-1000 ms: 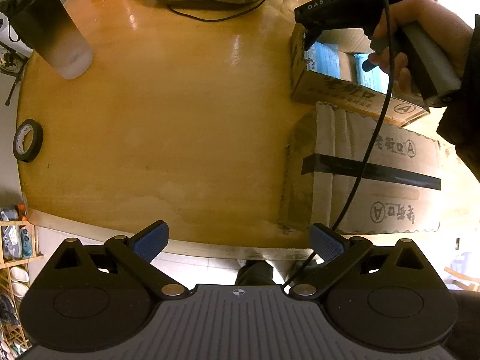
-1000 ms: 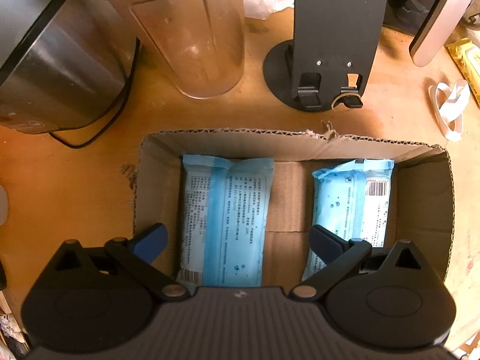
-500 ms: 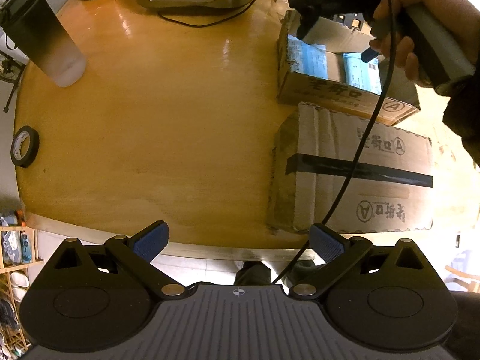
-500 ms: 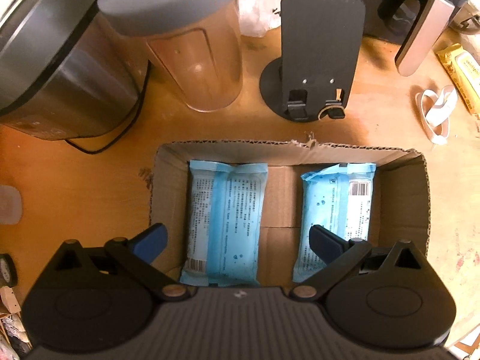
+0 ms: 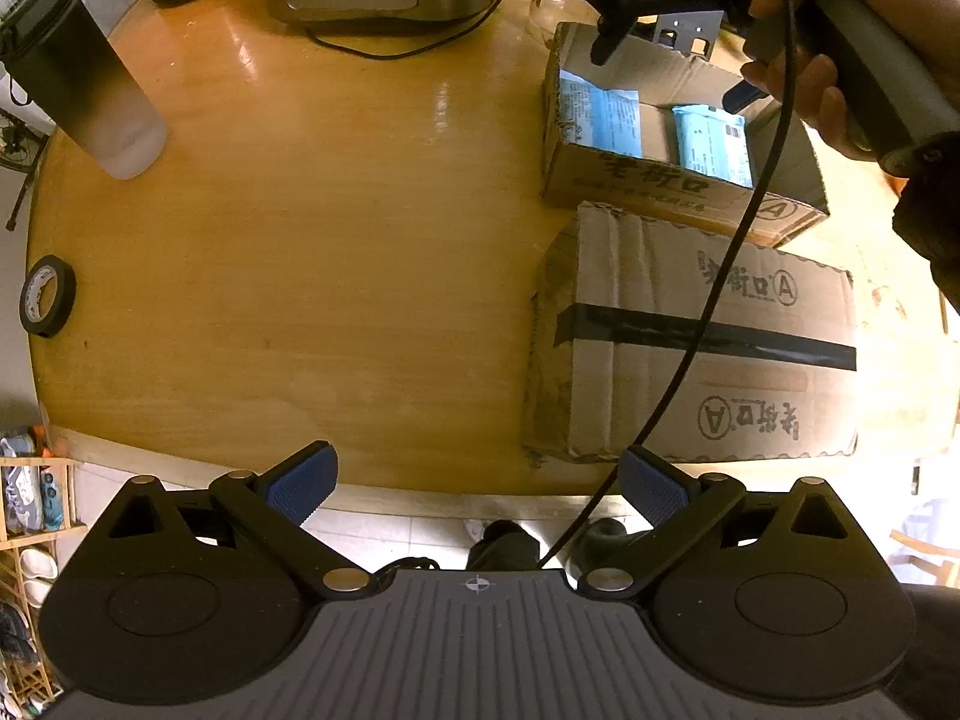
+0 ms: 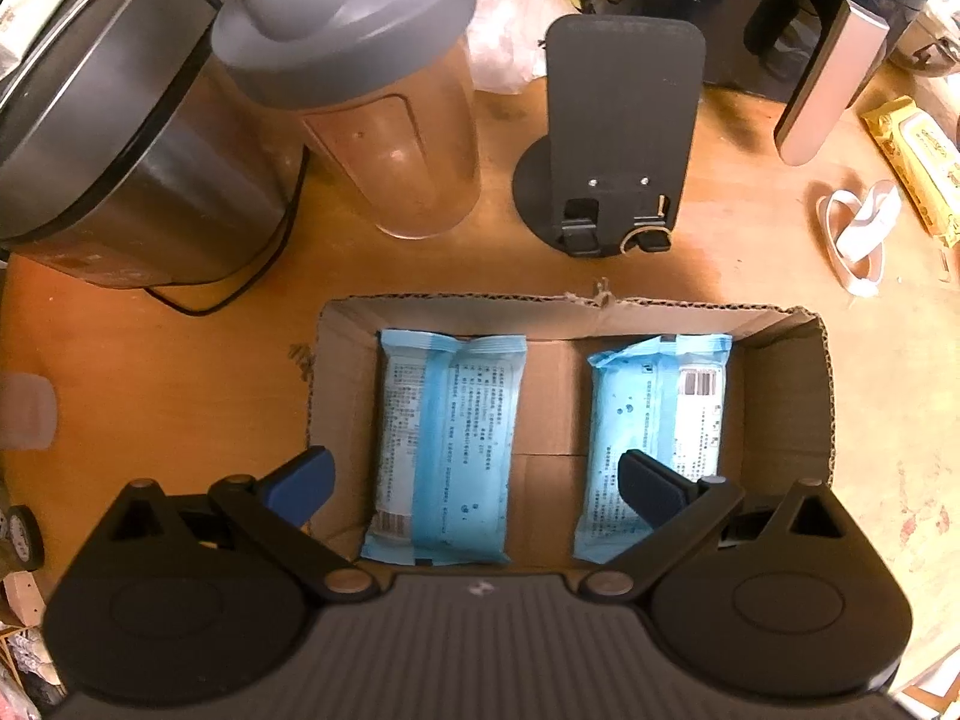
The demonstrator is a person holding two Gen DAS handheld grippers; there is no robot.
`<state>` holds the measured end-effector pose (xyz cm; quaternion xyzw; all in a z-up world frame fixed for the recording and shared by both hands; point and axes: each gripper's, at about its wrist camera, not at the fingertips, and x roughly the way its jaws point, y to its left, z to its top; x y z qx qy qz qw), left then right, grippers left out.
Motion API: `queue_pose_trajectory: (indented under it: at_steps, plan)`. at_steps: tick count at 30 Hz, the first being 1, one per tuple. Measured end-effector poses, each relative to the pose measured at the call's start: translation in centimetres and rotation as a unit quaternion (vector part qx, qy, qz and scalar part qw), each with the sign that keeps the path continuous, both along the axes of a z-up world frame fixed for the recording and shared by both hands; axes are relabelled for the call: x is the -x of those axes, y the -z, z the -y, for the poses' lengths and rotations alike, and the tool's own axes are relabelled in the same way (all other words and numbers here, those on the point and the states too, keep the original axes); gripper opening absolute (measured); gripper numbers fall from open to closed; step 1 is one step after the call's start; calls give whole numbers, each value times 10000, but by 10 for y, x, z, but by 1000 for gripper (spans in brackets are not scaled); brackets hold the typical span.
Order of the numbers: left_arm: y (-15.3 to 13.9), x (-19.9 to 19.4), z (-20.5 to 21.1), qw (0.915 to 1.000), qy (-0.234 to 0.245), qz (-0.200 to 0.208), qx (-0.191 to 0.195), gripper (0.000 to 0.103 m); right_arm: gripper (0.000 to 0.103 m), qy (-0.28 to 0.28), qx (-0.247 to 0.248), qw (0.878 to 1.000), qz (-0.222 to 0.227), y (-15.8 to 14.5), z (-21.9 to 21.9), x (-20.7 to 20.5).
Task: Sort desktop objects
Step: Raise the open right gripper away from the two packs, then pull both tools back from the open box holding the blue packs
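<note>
A: Start big. What's on the table [image 5: 288, 228]?

B: In the left wrist view, a taped carton [image 5: 702, 348] at about 4 o'clock, and just beyond it at 2 o'clock the open box [image 6: 780, 396]. Two blue wipe packs lie flat inside, side by side but apart — the left pack [image 6: 447, 444] and the right pack [image 6: 660, 426].

A: And the grippers?

B: The right gripper [image 6: 474, 480] hangs over the box, jaws spread wide, nothing between them. The left gripper [image 5: 477, 480] sits off the near table edge, also splayed and empty.

A: So which step?

B: I'd judge the packs are sorted into the box, and the right hand is free for another item.

A: Candidates?

B: In the right wrist view, a yellow packet [image 6: 918, 162] at 2 o'clock looks like the closest match. At 9 o'clock in the left view there's a tape roll [image 5: 48, 294].

A: Next move?

B: Probably swing the open jaws clear of the box wall toward one of them — which one, I can't tell.
</note>
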<state>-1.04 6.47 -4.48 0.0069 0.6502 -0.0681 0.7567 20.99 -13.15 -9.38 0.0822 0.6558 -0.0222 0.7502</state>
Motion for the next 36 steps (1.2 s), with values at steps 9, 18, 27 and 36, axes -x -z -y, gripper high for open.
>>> queue_pose_trajectory:
  at_steps: [9, 18, 27, 36]
  plan:
    - [1, -2, 5, 10000, 35, -20, 11, 103, 103, 41, 40, 10000, 1, -4, 15, 3]
    - [4, -4, 19, 9999, 152, -44, 43, 103, 103, 144, 122, 9998, -23, -2, 36, 11]
    - [7, -6, 34, 9997, 238, -77, 54, 103, 103, 234, 181, 9996, -26, -2, 59, 16]
    - [7, -7, 47, 9995, 301, -86, 36, 103, 103, 300, 194, 9994, -38, -1, 79, 20]
